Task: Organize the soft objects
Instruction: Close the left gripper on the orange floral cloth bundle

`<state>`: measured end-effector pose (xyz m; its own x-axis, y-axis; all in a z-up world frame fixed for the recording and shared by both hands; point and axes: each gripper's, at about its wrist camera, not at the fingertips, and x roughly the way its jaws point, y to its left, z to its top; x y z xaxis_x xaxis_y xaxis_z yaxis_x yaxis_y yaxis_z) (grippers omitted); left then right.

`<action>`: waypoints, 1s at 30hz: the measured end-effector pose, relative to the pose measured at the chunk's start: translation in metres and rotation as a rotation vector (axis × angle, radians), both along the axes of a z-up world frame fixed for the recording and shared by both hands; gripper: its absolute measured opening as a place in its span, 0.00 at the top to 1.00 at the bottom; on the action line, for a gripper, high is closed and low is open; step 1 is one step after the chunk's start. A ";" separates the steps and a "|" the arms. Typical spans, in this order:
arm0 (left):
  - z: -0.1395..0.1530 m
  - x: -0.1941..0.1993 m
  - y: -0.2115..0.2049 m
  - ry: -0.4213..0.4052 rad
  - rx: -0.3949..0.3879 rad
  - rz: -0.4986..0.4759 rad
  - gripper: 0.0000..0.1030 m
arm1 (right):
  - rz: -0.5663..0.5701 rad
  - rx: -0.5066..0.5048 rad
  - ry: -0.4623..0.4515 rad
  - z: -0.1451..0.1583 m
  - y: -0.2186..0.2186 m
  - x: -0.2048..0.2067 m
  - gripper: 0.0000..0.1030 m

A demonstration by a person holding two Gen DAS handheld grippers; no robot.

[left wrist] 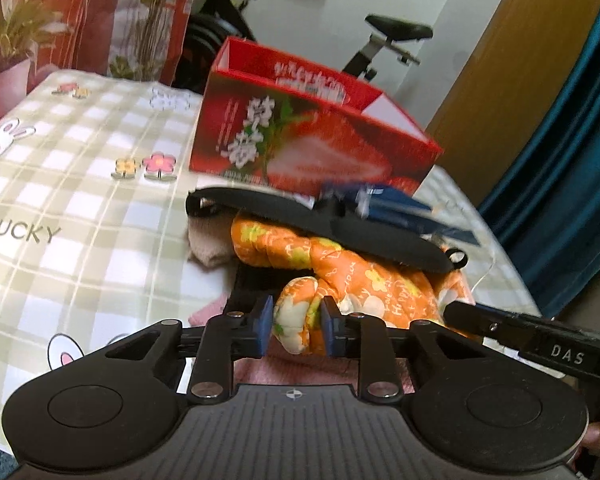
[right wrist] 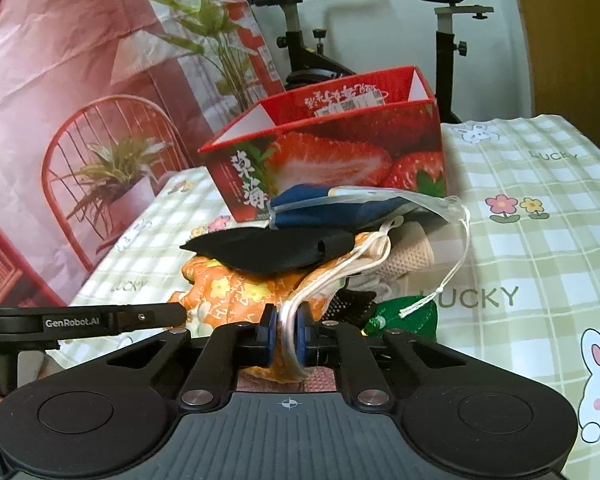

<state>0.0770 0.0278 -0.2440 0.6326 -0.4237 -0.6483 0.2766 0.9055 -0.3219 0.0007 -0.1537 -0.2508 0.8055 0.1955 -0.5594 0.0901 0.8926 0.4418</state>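
A heap of soft things lies on the checked cloth in front of an open red strawberry box point(left wrist: 312, 148). In the heap, an orange floral cloth point(left wrist: 352, 276) lies under a flat black piece point(left wrist: 320, 228) and a navy cloth in a clear bag point(left wrist: 396, 204). My left gripper point(left wrist: 296, 326) is shut on a bunched fold of the orange cloth. My right gripper point(right wrist: 287, 332) is shut on a white strap point(right wrist: 340, 272) that runs down from the orange floral cloth point(right wrist: 240, 288). A beige knit piece point(right wrist: 412, 252) and something green point(right wrist: 412, 312) lie at the right of the heap.
A pink cloth point(left wrist: 300, 372) lies under the heap near the fingers. The checked bunny-print cover point(left wrist: 80, 200) spreads to the left and right. An exercise bike point(right wrist: 300, 32) and a printed backdrop point(right wrist: 80, 80) stand behind the box. A teal curtain point(left wrist: 560, 160) hangs at the right.
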 end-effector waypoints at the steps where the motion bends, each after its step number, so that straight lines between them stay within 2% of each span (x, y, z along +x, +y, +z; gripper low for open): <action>1: 0.001 -0.001 0.002 -0.007 -0.002 0.001 0.75 | 0.000 -0.001 -0.005 0.001 0.001 0.000 0.92; 6: 0.008 -0.008 0.003 -0.022 -0.034 -0.022 0.76 | -0.006 -0.007 -0.024 0.007 0.002 -0.003 0.92; 11: -0.003 -0.006 -0.002 0.054 -0.140 -0.094 0.78 | -0.013 0.023 0.017 -0.001 -0.001 -0.001 0.92; 13: -0.007 -0.006 -0.009 0.060 -0.114 -0.114 0.78 | -0.008 0.018 0.026 -0.003 0.001 0.000 0.92; 16: -0.013 -0.003 -0.010 0.065 -0.067 -0.091 0.77 | -0.008 0.018 0.036 -0.005 0.002 0.000 0.92; 22: -0.020 0.004 -0.003 0.096 -0.064 -0.030 0.77 | -0.028 0.039 0.063 -0.013 -0.002 0.002 0.92; 26: -0.025 0.008 -0.003 0.104 -0.034 -0.002 0.70 | -0.026 0.044 0.065 -0.015 -0.003 0.002 0.92; 30: -0.028 0.011 0.000 0.117 -0.055 0.023 0.67 | -0.033 0.057 0.074 -0.019 -0.005 0.003 0.92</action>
<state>0.0885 0.0281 -0.2720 0.5637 -0.4471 -0.6945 0.2133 0.8911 -0.4006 0.0032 -0.1592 -0.2694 0.7686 0.2029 -0.6067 0.1532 0.8624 0.4824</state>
